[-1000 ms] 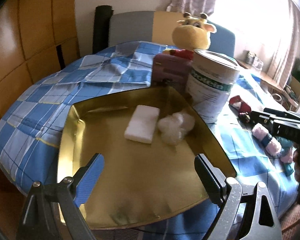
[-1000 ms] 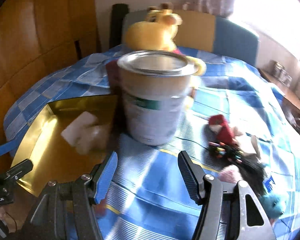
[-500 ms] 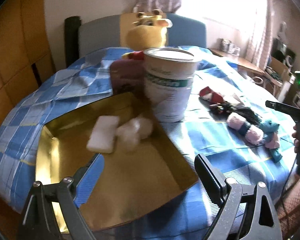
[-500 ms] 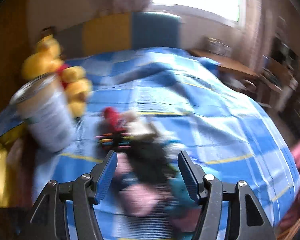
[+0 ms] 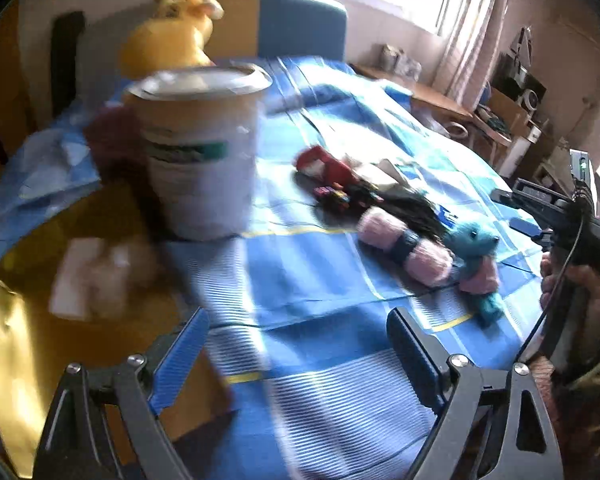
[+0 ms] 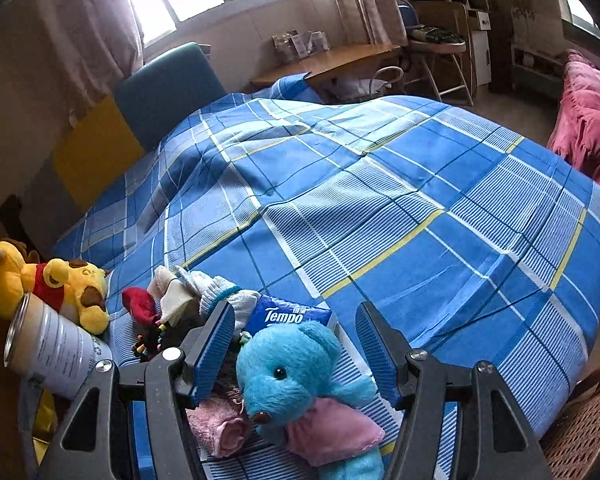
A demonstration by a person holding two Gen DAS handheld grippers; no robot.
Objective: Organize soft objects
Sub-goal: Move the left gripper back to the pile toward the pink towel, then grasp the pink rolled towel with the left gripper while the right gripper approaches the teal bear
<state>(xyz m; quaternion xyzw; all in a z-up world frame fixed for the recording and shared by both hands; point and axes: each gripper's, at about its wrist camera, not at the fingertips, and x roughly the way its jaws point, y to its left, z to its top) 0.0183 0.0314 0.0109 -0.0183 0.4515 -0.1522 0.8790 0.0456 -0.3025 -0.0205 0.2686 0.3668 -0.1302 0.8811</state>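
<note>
A blue teddy bear (image 6: 296, 376) in a pink top lies on the blue checked bedspread (image 6: 420, 208). My right gripper (image 6: 296, 352) is open with the bear's head between its fingers, not touching. The bear (image 5: 474, 246) also shows in the left wrist view beside a rolled pink towel (image 5: 404, 246). White socks (image 6: 216, 288), a red item (image 6: 140, 304) and a Tempo tissue pack (image 6: 288, 314) lie behind the bear. My left gripper (image 5: 300, 352) is open and empty over the bedspread, right of the gold tray (image 5: 12, 360), which holds a white sponge (image 5: 76, 280).
A tall protein tin (image 5: 200, 152) stands by the tray, with a yellow plush toy (image 6: 48, 280) behind it. A pink blanket (image 6: 584, 128) lies at the far right. A wooden desk (image 6: 332, 60) and chair stand beyond the bed.
Both grippers have swung to the right. The left one left the gold tray and now looks at the soft toys. The right one moved from the tin to the blue bear.
</note>
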